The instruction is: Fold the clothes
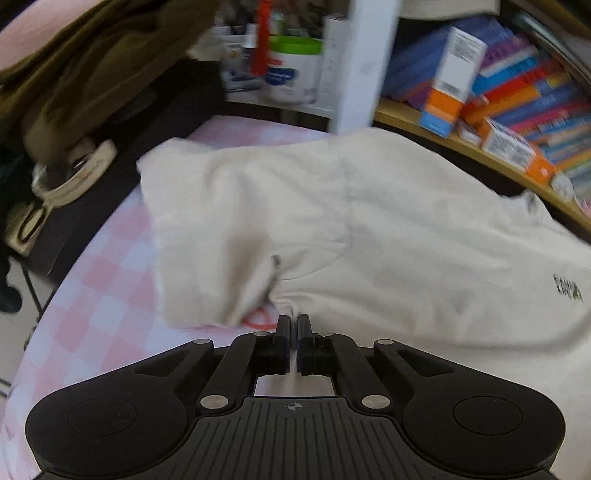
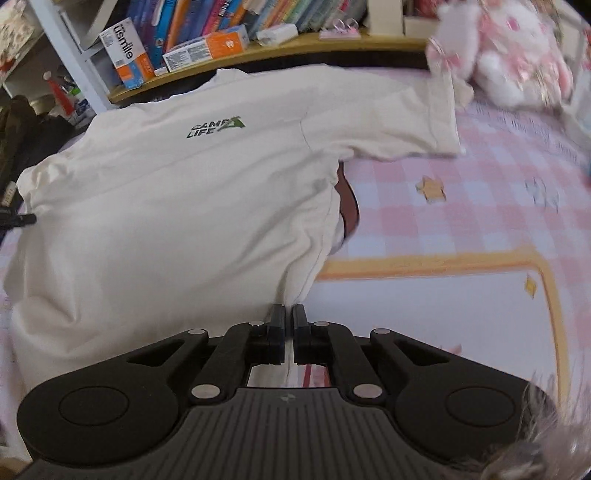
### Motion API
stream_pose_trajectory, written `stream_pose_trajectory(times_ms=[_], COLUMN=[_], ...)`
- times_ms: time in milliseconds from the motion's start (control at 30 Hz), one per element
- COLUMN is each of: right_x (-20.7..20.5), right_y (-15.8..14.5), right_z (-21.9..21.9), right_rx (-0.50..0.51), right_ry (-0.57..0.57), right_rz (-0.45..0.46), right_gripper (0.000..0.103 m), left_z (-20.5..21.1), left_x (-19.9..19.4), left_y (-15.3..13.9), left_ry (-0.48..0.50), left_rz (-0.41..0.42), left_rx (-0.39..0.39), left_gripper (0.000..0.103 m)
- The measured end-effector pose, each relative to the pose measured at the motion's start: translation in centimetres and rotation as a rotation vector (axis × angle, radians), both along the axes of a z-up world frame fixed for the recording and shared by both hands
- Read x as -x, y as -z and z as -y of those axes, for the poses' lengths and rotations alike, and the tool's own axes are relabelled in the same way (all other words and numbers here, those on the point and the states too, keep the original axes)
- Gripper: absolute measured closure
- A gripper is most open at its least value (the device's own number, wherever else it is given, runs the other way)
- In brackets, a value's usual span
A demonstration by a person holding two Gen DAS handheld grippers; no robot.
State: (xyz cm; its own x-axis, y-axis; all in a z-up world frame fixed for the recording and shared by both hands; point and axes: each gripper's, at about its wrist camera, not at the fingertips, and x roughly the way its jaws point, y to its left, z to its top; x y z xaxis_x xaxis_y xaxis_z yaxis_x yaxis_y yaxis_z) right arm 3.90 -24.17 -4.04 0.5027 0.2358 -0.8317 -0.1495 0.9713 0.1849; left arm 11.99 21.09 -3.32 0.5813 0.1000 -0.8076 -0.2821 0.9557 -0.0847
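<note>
Right now your left hand-held gripper (image 1: 294, 320) is clenched on the bottom hem of the cream T-shirt (image 1: 369, 229), and your right hand-held gripper (image 2: 289, 311) pinches the same hem farther along. Both pairs of fingers are nearly together, with cloth between them. The shirt lies spread on the pink checked bed (image 2: 461, 206), its chest print (image 2: 216, 127) reading "CAMP LIFE". On the shelf behind, a box (image 2: 123, 46) reads "usmile".

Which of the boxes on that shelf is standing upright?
The usmile box, white on top and orange below, leaning against the books. The other orange-and-white box beside it lies flat on the shelf.
</note>
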Motion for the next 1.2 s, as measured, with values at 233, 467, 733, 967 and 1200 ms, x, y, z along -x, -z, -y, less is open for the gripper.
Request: stream_pose_trajectory(times_ms=[233,467,733,967,1200], right_x=[0.7,2.5,1.6,1.1,2.0], right_y=[-0.1,-0.2,-0.1,0.0,0.1], right_z=[3.1,6.0,4.2,4.4,5.6], right_rx=[0.065,0.093,0.065,0.046,0.008], right_ry=[0.059,0.106,0.004,-0.056,-0.096], right_rz=[-0.011,-0.034,-0.003,0.005,-0.008], right_gripper=[0.1,0.1,0.099,0.099,0.099], left_z=[4.7,5.5,0.4,2.5,4.2], left_x=[3.2,4.4,0.6,1.9,9.9], left_y=[0.2,0.2,0.4,0.1,-0.9], left_ry=[0.106,0.135,-0.042,0.003,-0.023], left_rz=[0.009,0.017,0.024,0.0,0.025], left_rx=[0.001,0.003,0.0,-0.081,-0.021], left_gripper=[0.1,0.1,0.1,0.094,0.075])
